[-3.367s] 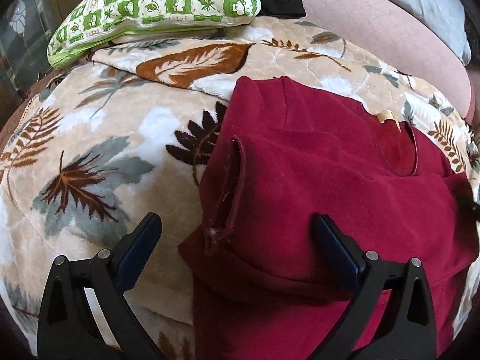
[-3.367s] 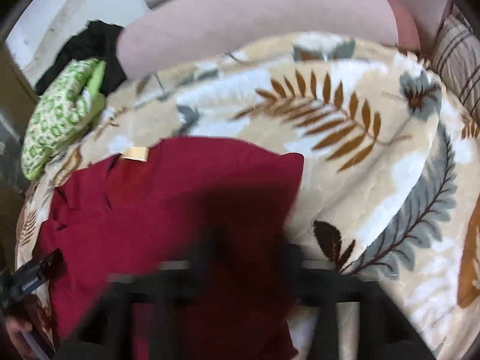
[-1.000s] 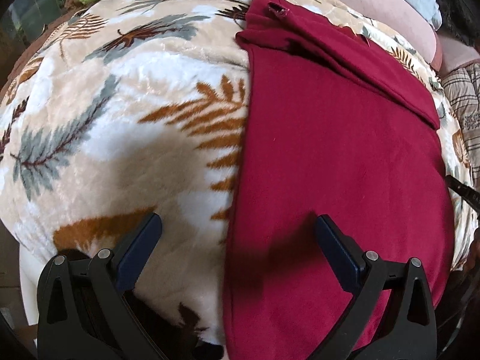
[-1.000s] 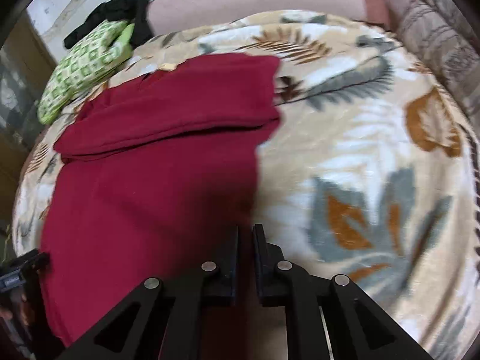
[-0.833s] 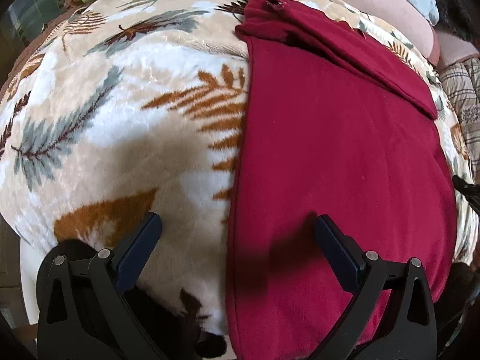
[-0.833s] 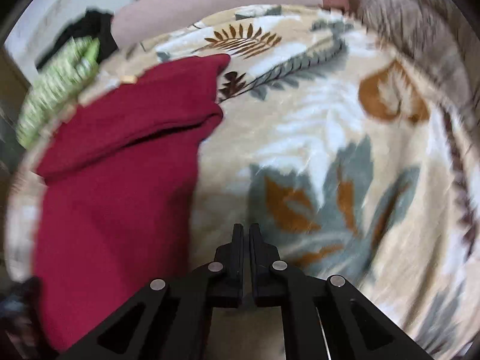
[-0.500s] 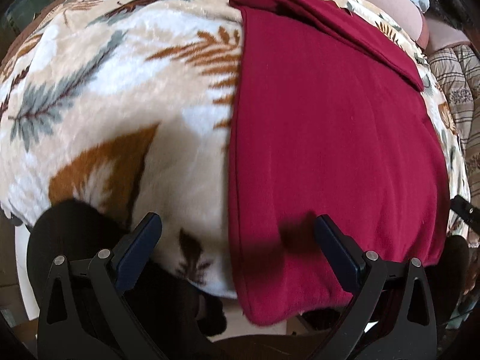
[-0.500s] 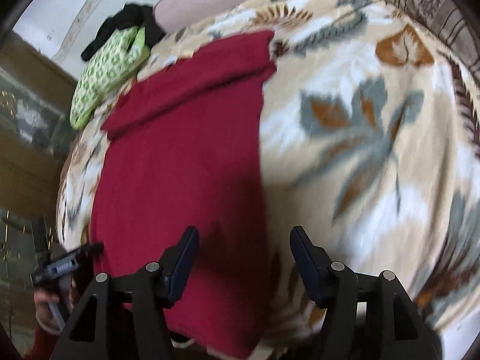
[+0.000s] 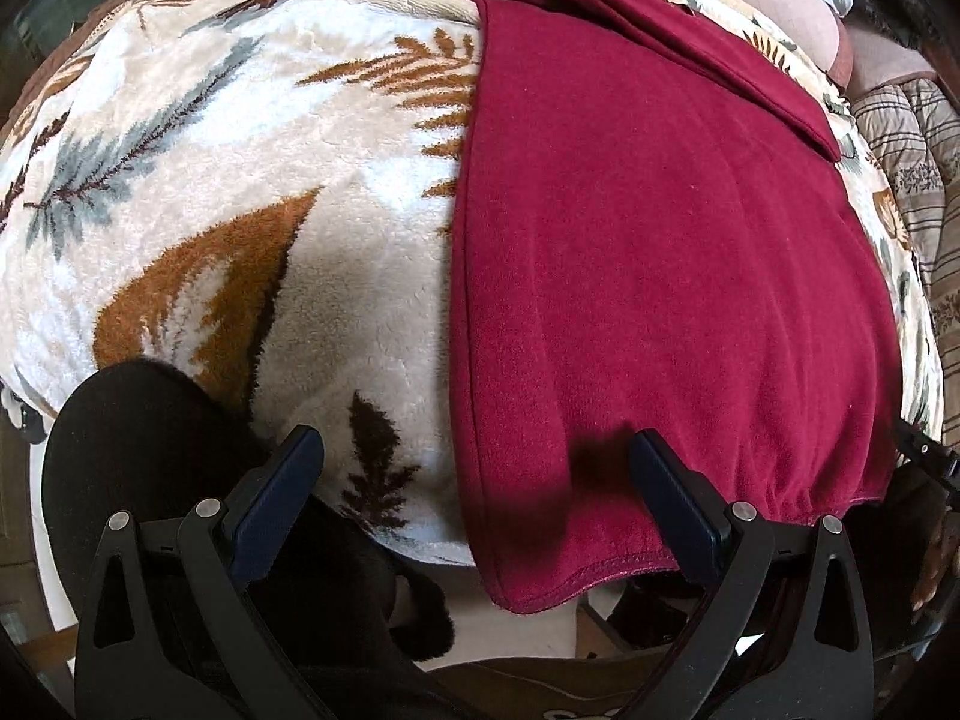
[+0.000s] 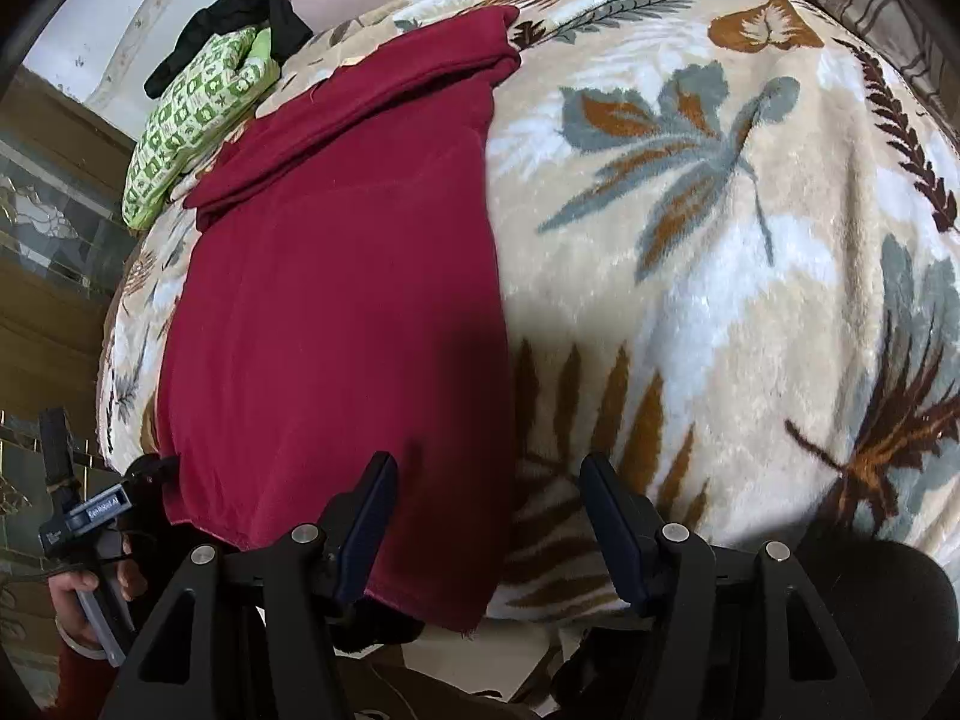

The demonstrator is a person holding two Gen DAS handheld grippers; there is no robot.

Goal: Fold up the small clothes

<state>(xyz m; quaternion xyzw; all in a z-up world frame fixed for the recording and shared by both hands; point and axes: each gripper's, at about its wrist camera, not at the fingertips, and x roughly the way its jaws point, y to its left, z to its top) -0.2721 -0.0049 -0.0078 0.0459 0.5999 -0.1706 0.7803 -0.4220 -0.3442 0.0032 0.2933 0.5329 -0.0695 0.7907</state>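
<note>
A dark red fleece garment (image 9: 660, 240) lies flat on a leaf-patterned blanket (image 9: 240, 180), with its sleeves folded across the far end. Its hem (image 9: 570, 588) hangs over the blanket's near edge. My left gripper (image 9: 474, 480) is open above the hem's left corner: one finger over the blanket, the other over the red cloth. My right gripper (image 10: 486, 516) is open over the garment (image 10: 336, 300) at its right bottom corner, with the cloth's side edge between the fingers. Neither pair of pads presses on anything.
A green patterned pillow (image 10: 192, 114) and a black cloth (image 10: 240, 18) lie at the far end. A striped quilt (image 9: 918, 150) borders the blanket on the right. A person's dark-clothed knees (image 9: 150, 450) are at the near edge, and a hand (image 10: 78, 594) holds the left gripper's handle.
Both grippers drew back toward the blanket's near edge, so the garment's hem came into view. The right gripper went from shut to open.
</note>
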